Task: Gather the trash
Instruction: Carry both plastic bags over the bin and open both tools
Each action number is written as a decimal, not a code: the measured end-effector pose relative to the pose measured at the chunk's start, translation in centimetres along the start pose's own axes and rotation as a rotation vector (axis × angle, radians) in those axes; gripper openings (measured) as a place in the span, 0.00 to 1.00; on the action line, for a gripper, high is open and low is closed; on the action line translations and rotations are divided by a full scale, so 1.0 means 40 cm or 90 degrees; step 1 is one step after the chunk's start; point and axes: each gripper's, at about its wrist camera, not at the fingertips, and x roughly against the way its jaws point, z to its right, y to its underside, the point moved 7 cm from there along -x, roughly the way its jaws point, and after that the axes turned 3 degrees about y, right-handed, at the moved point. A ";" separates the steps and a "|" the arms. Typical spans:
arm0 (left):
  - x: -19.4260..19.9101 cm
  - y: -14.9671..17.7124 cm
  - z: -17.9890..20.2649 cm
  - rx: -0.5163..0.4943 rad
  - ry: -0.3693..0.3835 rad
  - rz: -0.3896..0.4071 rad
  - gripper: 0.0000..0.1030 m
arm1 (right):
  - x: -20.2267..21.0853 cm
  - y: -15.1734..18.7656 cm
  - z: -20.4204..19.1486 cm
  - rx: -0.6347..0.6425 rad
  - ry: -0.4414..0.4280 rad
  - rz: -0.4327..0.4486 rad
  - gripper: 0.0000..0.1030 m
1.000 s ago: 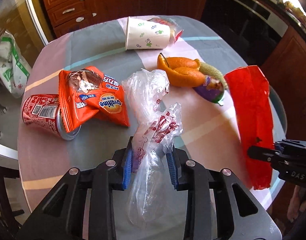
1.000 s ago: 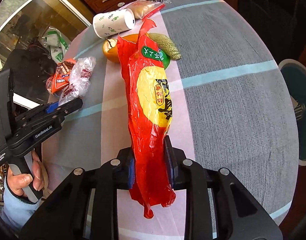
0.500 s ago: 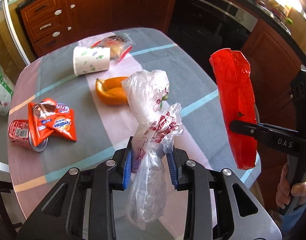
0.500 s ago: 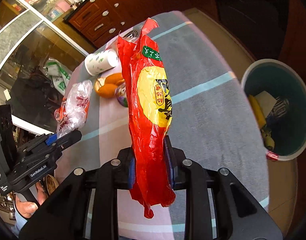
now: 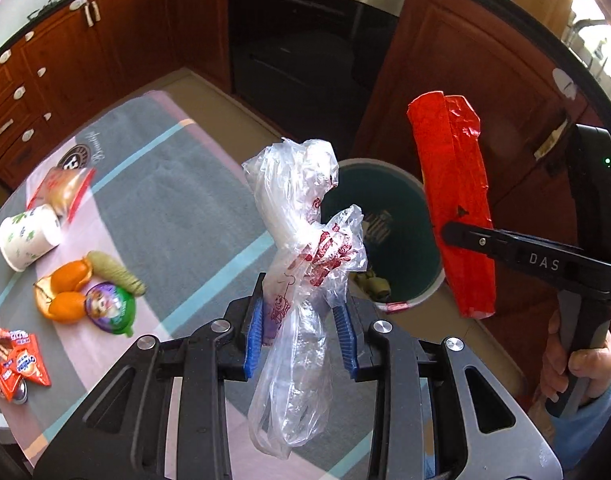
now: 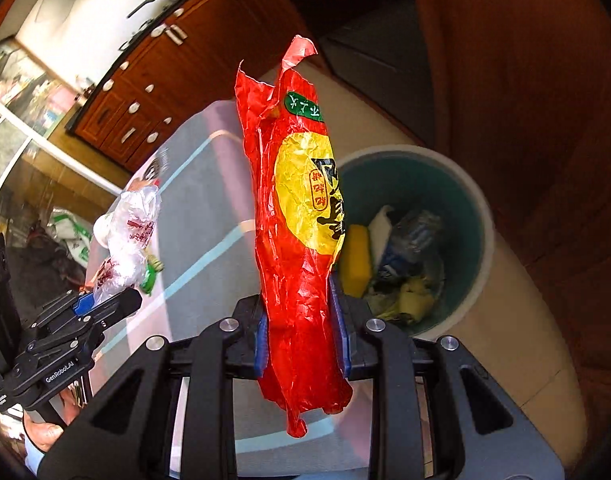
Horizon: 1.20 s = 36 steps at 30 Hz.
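My left gripper (image 5: 301,328) is shut on a crumpled clear plastic bag (image 5: 301,240) with red print, held up over the table's right edge. The right gripper (image 6: 301,328) is shut on a long red wrapper (image 6: 297,216) with a yellow patch. Beyond both stands a round teal trash bin (image 6: 465,200) on the floor, holding several scraps. In the left wrist view the red wrapper (image 5: 453,200) hangs above the bin (image 5: 401,200), with the right gripper (image 5: 465,240) clamped across it. In the right wrist view the left gripper (image 6: 105,304) and its clear bag (image 6: 129,232) show at the left.
On the table (image 5: 185,208) lie a paper cup (image 5: 27,236) on its side, a snack packet (image 5: 61,188), orange peel (image 5: 63,292), a green-rimmed lid (image 5: 109,308), an orange sachet (image 5: 19,364) and a can. Wooden cabinets (image 5: 485,80) and an oven stand behind the bin.
Both grippers have swung to the right off the table middle toward the bin, each still holding its piece. The bin now shows in both views; the table items have slid left.
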 end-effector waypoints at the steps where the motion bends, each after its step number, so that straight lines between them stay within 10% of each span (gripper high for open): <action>1: -0.016 -0.012 0.016 -0.003 0.004 -0.006 0.32 | -0.006 -0.003 0.020 -0.006 0.003 -0.004 0.24; 12: -0.161 -0.064 0.122 -0.029 0.028 -0.060 0.33 | -0.103 -0.012 0.140 -0.078 -0.009 -0.060 0.28; 22: -0.265 -0.096 0.129 -0.036 0.039 -0.095 0.33 | -0.161 -0.039 0.195 -0.138 -0.007 -0.063 0.70; 28: -0.316 -0.110 0.153 -0.044 0.059 -0.109 0.35 | -0.154 -0.050 0.245 -0.176 0.010 -0.056 0.74; 36: -0.317 -0.129 0.163 -0.062 0.059 -0.081 0.85 | -0.118 -0.066 0.288 -0.206 0.047 -0.031 0.82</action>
